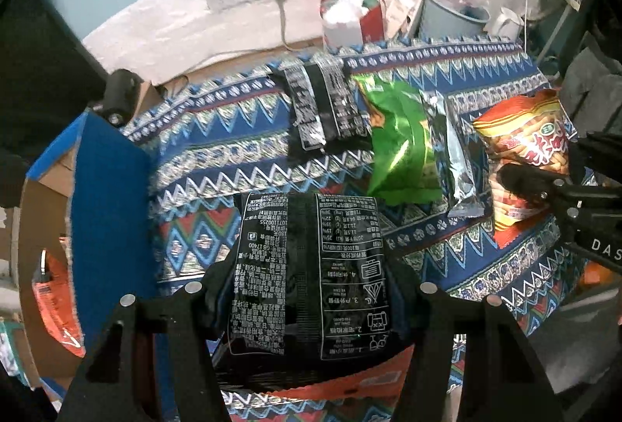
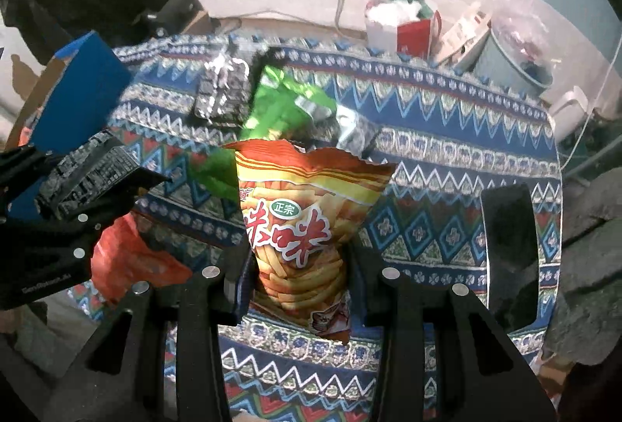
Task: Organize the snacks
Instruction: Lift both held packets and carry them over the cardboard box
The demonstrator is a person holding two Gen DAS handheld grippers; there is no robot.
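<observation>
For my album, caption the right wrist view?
Right gripper grips an orange fries snack bag above the patterned tablecloth.

Black snack pack (image 1: 311, 278) hides left tool (image 1: 311, 309) pads; its bottom covers an orange pack (image 1: 350, 385). Orange pack in the cardboard box (image 1: 97, 189) at 9 o'clock is half hidden by box wall. Right view: fries bag (image 2: 299, 227) hides right tool (image 2: 297, 290) pads; green bag (image 2: 283, 103) and silver packs (image 2: 221, 88) blurred, print unreadable.

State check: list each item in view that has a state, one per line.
left gripper: shut on black snack bag
right gripper: shut on orange fries bag
green snack bag: lying flat on the cloth
blue carton: open
</observation>
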